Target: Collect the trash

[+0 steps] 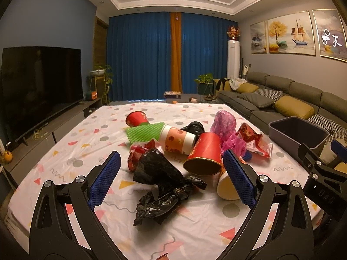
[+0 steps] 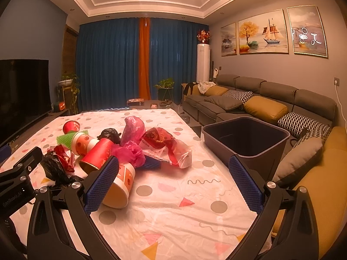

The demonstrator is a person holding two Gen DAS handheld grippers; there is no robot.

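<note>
Currently, both the left gripper [image 1: 171, 164] and the right gripper [image 2: 173, 170] are held spread wide and empty above the table [image 2: 173, 205]. Trash is heaped mid-table: a black bag [image 1: 160, 182], paper cups [image 1: 205, 153] and wrappers [image 2: 167, 147]. A grey bin [image 2: 247, 138] is seen just beside the table's right edge.

Red cup [image 1: 205, 155], black bag [image 1: 159, 174], confetti-patterned tablecloth [image 1: 86, 149].

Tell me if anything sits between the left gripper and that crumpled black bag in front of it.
Nothing visible does. The left gripper is open with the black bag lying directly between its fingers on the tablecloth. A tipped red cup lies close beside the bag on the right and could get caught too.
</note>
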